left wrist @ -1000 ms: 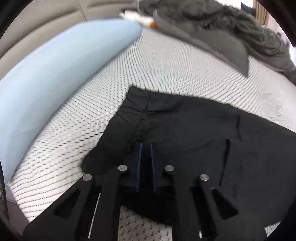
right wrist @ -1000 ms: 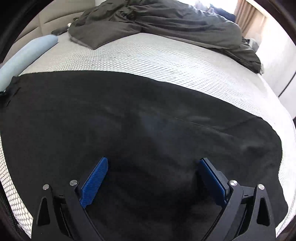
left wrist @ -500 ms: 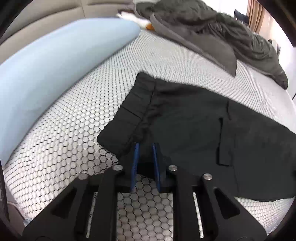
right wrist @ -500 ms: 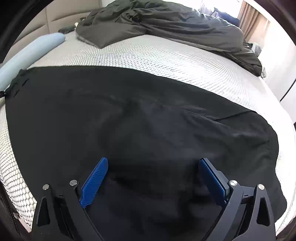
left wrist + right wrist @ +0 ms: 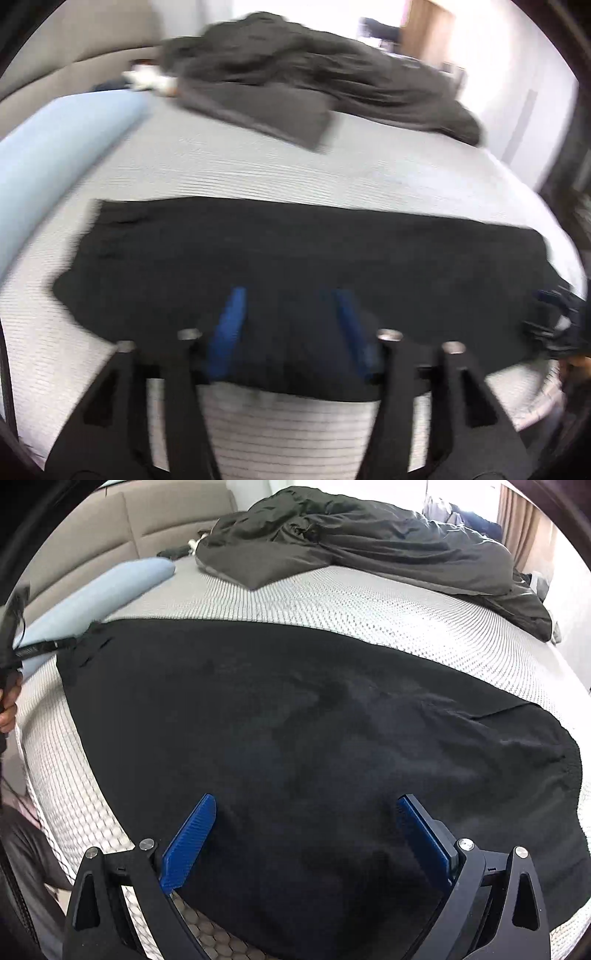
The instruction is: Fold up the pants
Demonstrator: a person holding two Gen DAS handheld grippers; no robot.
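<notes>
Left gripper: jaws just opened, nothing pinched, above near edge of pants | Right gripper: spread, empty | Pants: 1, flat on mattress | Step: regrip both near-edge points evenly before you fold | Also: duvet 1, blue pillow 1

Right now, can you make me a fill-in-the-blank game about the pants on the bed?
1. The pants lying flat on the bed are ____ in colour.
2. The long pillow near the headboard is light ____.
3. The pads on the right gripper are ____.
4. The left gripper, whose jaws have just been opening, holds ____ between them.

Missing words: black; blue; blue; nothing
</notes>
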